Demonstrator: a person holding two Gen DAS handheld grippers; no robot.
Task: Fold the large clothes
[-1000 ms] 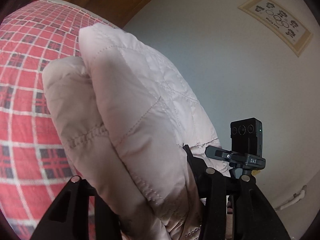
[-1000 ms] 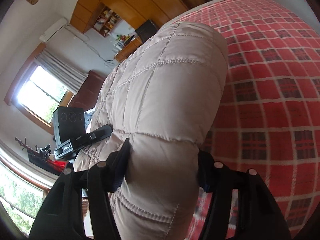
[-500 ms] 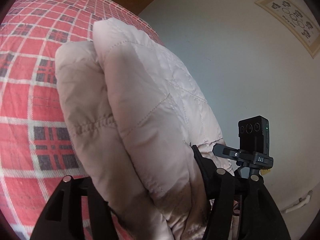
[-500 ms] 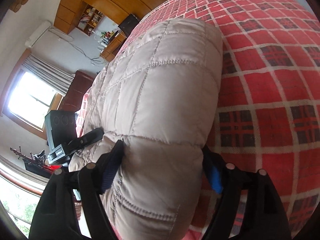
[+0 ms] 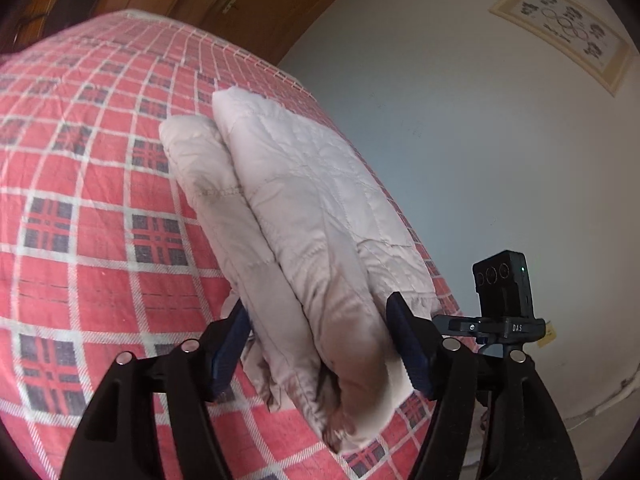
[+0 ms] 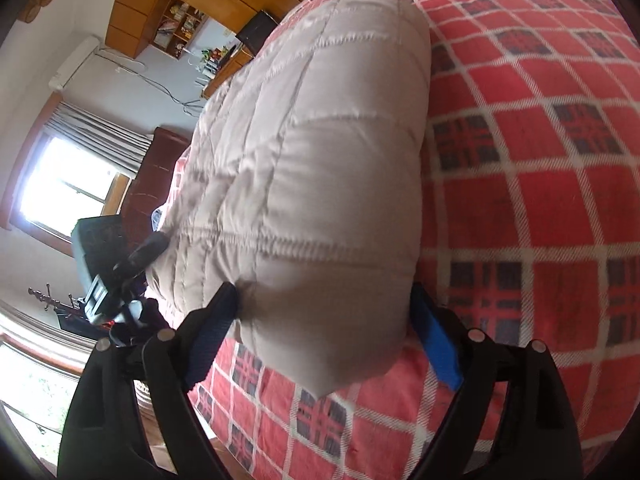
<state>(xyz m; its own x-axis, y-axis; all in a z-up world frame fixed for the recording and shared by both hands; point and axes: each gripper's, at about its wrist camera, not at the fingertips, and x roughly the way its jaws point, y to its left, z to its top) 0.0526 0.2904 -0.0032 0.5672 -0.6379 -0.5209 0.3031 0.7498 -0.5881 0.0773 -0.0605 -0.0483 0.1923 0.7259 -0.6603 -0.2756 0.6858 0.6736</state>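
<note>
A folded pale pink quilted jacket (image 5: 304, 200) lies as a thick bundle on the red plaid bed (image 5: 80, 184). My left gripper (image 5: 318, 332) is shut on one near corner, with a blue pad pressing each side of the doubled layers. The right wrist view shows the same jacket (image 6: 320, 152) stretching away, and my right gripper (image 6: 324, 316) is shut on its other near corner. The jacket's underside rests on the blanket (image 6: 540, 200). Each gripper's black camera block shows beside the other: the right one (image 5: 502, 292), the left one (image 6: 104, 264).
The bed's far edge meets wooden wardrobe doors (image 5: 256, 4). A pale wall with a framed picture (image 5: 564, 32) stands to the right. On the other side there is a bright window with curtains (image 6: 68, 184), a shelf unit (image 6: 176, 20) and a dark headboard (image 6: 148, 176).
Both grippers have come down and pulled back with the jacket. The bundle now lies lower and flatter on the blanket. More of the bed shows around it.
</note>
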